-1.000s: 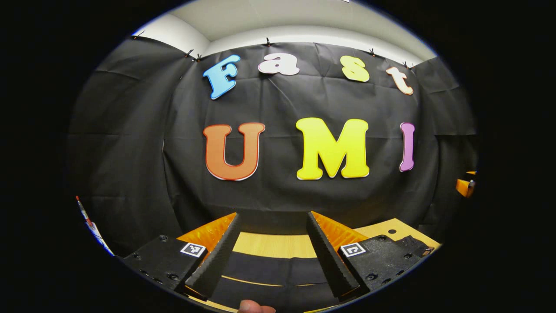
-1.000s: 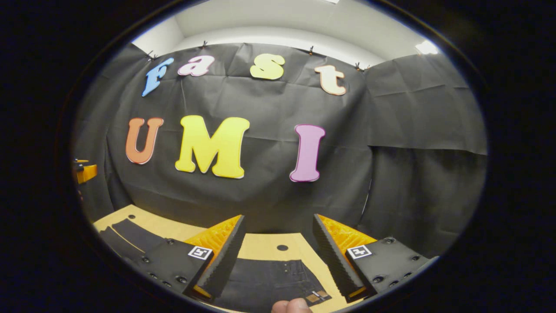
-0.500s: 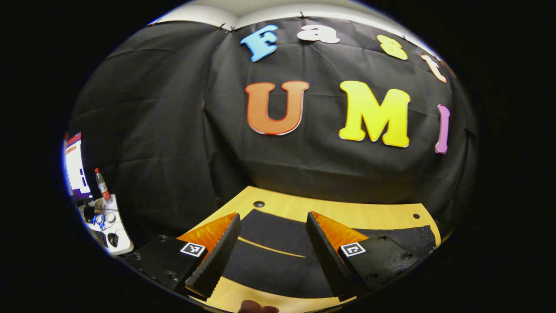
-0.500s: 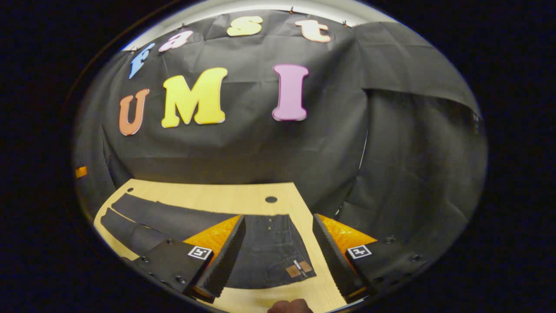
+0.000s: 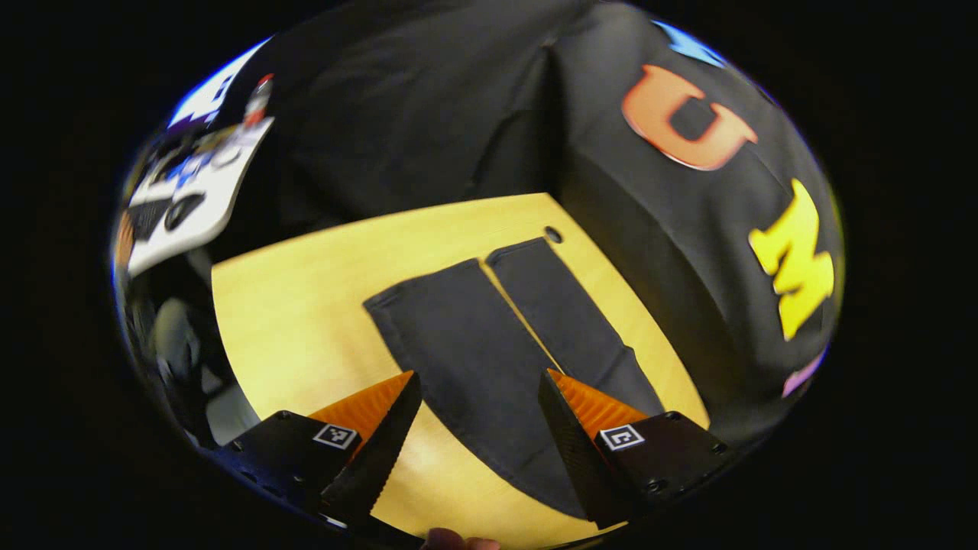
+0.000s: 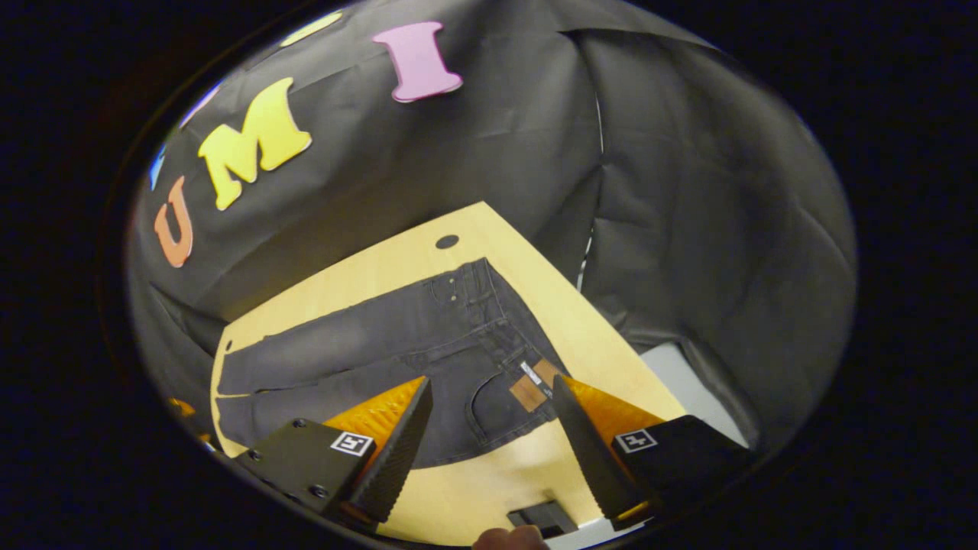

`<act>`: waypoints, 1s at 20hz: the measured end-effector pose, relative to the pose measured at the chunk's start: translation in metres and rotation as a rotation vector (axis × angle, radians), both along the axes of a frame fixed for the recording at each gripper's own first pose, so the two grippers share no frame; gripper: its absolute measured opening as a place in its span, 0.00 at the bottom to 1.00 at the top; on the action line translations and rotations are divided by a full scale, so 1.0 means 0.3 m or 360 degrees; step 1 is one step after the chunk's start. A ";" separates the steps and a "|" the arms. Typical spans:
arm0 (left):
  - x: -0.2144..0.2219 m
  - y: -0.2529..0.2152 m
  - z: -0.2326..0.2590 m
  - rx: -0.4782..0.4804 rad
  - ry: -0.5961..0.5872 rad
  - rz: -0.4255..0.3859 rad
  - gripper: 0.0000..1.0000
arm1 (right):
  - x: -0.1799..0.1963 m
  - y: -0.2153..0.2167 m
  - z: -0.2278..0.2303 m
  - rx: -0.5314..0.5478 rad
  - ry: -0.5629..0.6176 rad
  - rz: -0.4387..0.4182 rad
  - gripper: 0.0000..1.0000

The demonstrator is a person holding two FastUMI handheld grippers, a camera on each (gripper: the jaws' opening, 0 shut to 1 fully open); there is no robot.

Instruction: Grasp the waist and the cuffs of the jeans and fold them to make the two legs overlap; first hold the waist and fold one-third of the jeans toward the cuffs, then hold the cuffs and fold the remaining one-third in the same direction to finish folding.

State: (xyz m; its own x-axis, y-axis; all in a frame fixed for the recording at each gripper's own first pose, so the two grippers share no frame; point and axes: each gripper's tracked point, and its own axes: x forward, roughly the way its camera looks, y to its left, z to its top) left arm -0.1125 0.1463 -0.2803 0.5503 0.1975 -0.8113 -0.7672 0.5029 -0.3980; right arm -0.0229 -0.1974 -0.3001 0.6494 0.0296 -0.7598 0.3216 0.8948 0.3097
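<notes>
Tabletop of pale yellow wood carries the dark grey denim jeans, spread flat with both legs apart. In the left gripper view, the two cuffs lie toward twelve o'clock, side by side with a thin strip of wood between them. In the right gripper view, the waist (brown leather patch on it) sits at about one o'clock from the fingers, the legs running off toward nine o'clock. Left gripper hangs above the nearer leg, jaws wide apart, holding nothing. Right gripper hangs above the seat, jaws likewise spread and empty. A small round hole marks the table corner beyond the waist.
</notes>
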 end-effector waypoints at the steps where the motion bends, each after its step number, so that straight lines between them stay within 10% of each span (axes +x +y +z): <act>1: -0.004 0.022 -0.025 -0.0086 0.0030 0.0077 0.99 | -0.007 -0.002 -0.026 0.0060 0.0059 -0.0063 0.94; 7: 0.015 0.078 -0.114 -0.0447 0.0220 0.0353 0.99 | -0.040 -0.028 -0.179 0.0371 0.0439 -0.0341 0.98; 20: 0.119 0.222 -0.231 -0.0462 0.0436 0.0419 0.99 | 0.042 -0.094 -0.322 0.0452 0.0780 -0.0736 0.98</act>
